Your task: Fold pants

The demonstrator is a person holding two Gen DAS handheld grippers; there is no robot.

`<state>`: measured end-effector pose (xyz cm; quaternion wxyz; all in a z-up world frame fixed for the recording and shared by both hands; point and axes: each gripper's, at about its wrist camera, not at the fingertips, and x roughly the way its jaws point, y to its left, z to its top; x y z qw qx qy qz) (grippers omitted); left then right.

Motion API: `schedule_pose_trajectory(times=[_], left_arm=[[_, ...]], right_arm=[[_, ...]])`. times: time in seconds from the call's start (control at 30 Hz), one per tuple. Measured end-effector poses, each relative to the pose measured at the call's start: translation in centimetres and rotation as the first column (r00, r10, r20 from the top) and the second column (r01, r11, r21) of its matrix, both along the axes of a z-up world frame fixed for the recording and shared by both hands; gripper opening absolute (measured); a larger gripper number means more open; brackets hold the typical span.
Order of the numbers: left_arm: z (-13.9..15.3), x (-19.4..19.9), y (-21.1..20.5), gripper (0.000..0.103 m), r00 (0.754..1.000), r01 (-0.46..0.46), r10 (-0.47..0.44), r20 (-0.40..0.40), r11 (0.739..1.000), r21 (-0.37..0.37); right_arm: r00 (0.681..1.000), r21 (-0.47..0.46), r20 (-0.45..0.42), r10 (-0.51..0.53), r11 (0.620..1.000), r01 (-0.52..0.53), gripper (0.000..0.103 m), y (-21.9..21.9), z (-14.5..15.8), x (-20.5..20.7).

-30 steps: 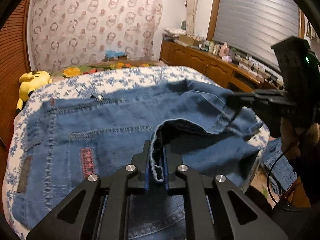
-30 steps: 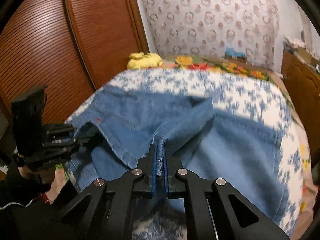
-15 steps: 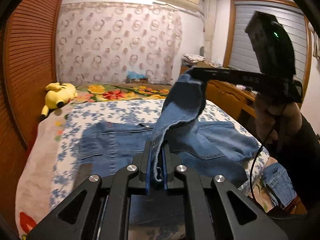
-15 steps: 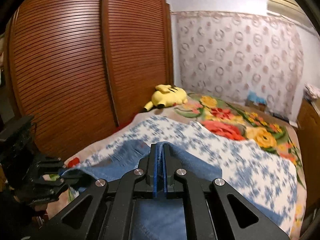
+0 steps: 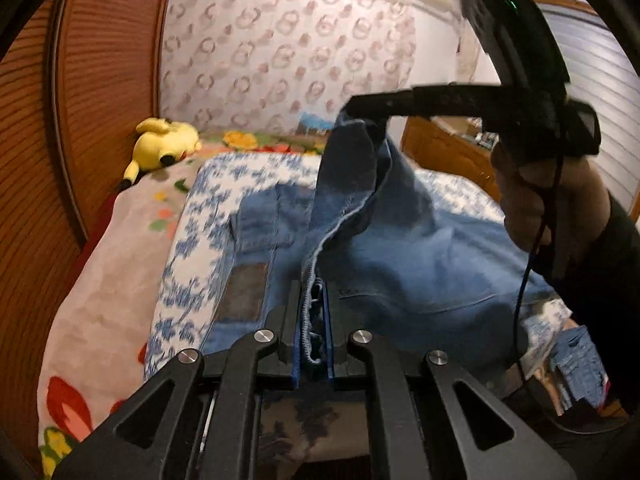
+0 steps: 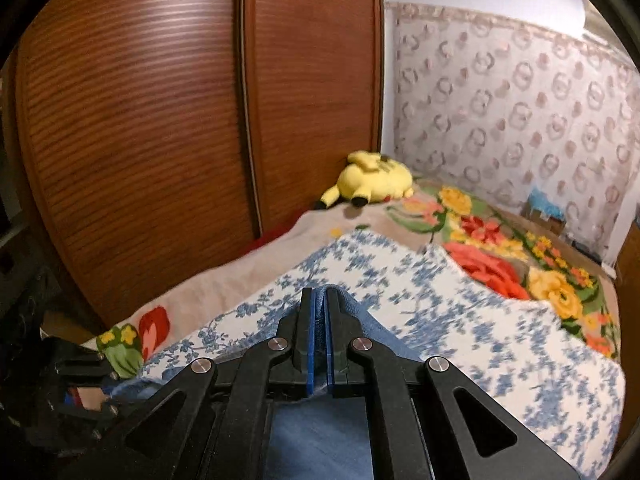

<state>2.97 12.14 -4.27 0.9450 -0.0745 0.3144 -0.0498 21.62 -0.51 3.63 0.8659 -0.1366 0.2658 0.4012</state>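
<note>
Left gripper [image 5: 312, 300]: jaws pressed together on a stitched hem of the jeans [image 5: 420, 256].
Right gripper [image 6: 319, 308]: jaws pinched tight on a fold of the same denim; in the left wrist view it [image 5: 360, 106] holds that edge raised above the bed.
Jeans: blue denim, waist part flat on the blue-flowered cloth [image 5: 192, 248], one portion lifted between the two grippers; brown patch [image 5: 244, 292] facing up.
Hand [image 5: 548, 200]: wrapped round the right gripper's handle, black cable hanging below.
Bed cover [image 6: 500, 264]: large flowers, beneath the blue-flowered cloth.
Yellow plush toy [image 6: 372, 180]: lies on the cover by the wooden slatted doors [image 6: 160, 120].
Wall behind: ring-patterned curtain [image 6: 520, 120].
</note>
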Motion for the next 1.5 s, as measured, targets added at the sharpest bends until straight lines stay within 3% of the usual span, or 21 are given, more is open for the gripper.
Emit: schedule_pose_trajectory(times=[0.3, 0.37, 0.4, 0.5, 0.6, 0.9, 1.1, 1.3, 1.4, 1.5], left_arm=[[-2.0, 0.3, 1.0, 0.01, 0.998, -0.027, 0.026, -0.049, 1.0, -0.014], [-1.9, 0.2, 1.2, 0.022, 0.998, -0.034, 0.034, -0.046, 0.999, -0.003], [-1.8, 0.1, 1.3, 0.026, 0.998, -0.041, 0.041, -0.042, 0.999, 0.001], [-1.5, -0.2, 1.6, 0.045, 0.998, -0.051, 0.05, -0.029, 0.999, -0.004], [-1.3, -0.3, 1.8, 0.047, 0.998, -0.057, 0.057, -0.02, 0.998, -0.001], [-1.1, 0.4, 1.0, 0.047, 0.999, -0.049, 0.049, 0.003, 0.999, 0.01], [-3.0, 2.1, 1.0, 0.04, 0.997, -0.032, 0.031, -0.067, 0.999, -0.013], [-3.7, 3.7, 0.7, 0.038, 0.995, -0.032, 0.031, -0.095, 0.999, -0.008], [-3.4, 3.5, 0.5, 0.009, 0.996, -0.038, 0.038, -0.081, 0.999, 0.0], [-2.7, 2.8, 0.7, 0.006, 0.998, -0.04, 0.04, -0.043, 0.999, -0.01]], right_arm=[[0.996, -0.054, -0.08, -0.025, 0.998, 0.021, 0.003, 5.9, -3.5, 3.1], [0.994, -0.026, -0.101, -0.026, 0.999, 0.024, 0.004, 6.0, -3.2, 3.3], [0.994, -0.007, -0.11, -0.027, 1.0, 0.026, 0.01, 6.0, -3.2, 3.4], [0.993, 0.041, -0.116, -0.016, 0.999, 0.02, 0.025, 5.2, -2.6, 3.6], [0.994, 0.045, -0.096, -0.042, 0.998, 0.047, 0.043, 3.6, -2.3, 3.1], [0.988, 0.018, -0.044, -0.149, 0.989, 0.15, 0.044, -3.5, -1.5, 2.0], [0.977, -0.068, -0.049, -0.209, 0.976, 0.205, 0.044, -8.3, -3.1, 0.2], [0.956, -0.057, -0.103, -0.275, 0.961, 0.271, 0.044, -12.1, -4.4, -0.9], [0.947, -0.05, -0.116, -0.3, 0.954, 0.296, 0.044, -13.2, -4.3, -0.3], [0.943, -0.026, -0.116, -0.313, 0.95, 0.312, 0.044, -14.4, -3.9, -0.6]])
